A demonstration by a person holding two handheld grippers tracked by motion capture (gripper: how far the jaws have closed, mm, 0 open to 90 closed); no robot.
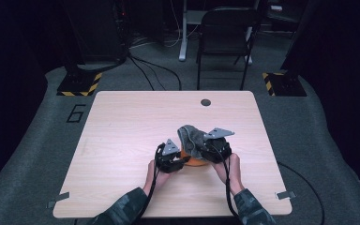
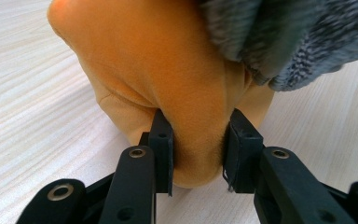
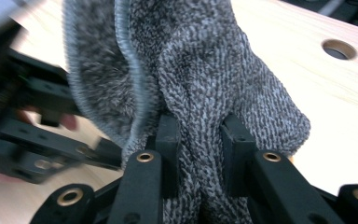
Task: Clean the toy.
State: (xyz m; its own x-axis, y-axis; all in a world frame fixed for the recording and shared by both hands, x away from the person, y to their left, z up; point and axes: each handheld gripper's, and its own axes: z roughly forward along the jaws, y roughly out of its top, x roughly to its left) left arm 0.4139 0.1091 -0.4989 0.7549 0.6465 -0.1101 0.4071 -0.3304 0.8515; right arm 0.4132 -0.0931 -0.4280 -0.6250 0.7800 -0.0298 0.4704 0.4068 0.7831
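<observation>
Orange cloth (image 2: 177, 70), soft, lying near the middle of the wooden table (image 1: 122, 122), just under a grey knitted cloth (image 3: 205, 74). Left gripper (image 2: 198, 149): jaws pinched on a fold of the orange cloth. Right gripper (image 3: 200, 149): jaws clamped on the bunched grey knitted cloth, which is lifted above the orange one.

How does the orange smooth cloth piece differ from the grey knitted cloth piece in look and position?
The orange smooth cloth piece has a plain, soft surface; the grey knitted cloth piece is speckled and coarse. The orange piece rests low on the wooden table, while the grey piece is lifted above it and hangs over it. The left gripper pinches the orange piece; the right gripper pinches the grey one. Both are soft and bunched.
</observation>
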